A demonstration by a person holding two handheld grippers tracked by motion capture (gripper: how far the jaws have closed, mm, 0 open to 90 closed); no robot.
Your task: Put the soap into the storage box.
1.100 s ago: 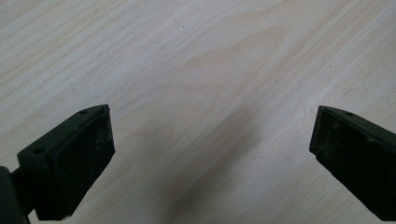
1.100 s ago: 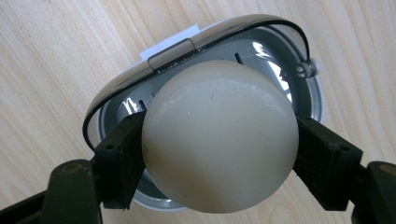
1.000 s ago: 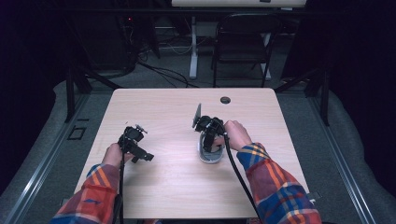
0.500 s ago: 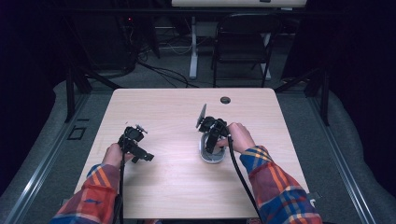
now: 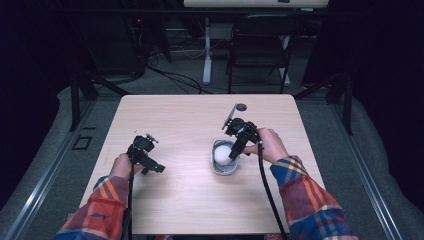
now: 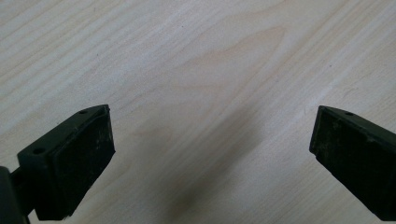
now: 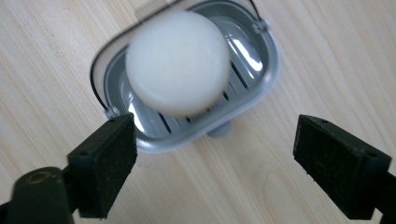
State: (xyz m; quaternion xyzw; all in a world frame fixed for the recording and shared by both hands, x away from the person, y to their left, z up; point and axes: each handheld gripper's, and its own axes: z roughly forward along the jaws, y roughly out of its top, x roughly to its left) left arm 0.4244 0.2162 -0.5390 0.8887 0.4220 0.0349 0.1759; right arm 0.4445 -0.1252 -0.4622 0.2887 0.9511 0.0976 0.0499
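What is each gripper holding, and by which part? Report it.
Nothing. The left gripper is open over bare table. The right gripper is open too; the soap lies in its dish, clear of the fingers.

table (image 5: 190, 200) brightly lit | surroundings dark | soap (image 7: 177, 63) soft-focus | dish (image 7: 252, 51) glare

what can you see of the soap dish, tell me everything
The soap dish is a grey, glossy plastic-looking tray, rounded-rectangular, with drain slots in its floor and a small tab at one edge. It sits flat on the wooden table, right of centre. A round white soap bar rests in it. The open right gripper hovers just above, not touching.
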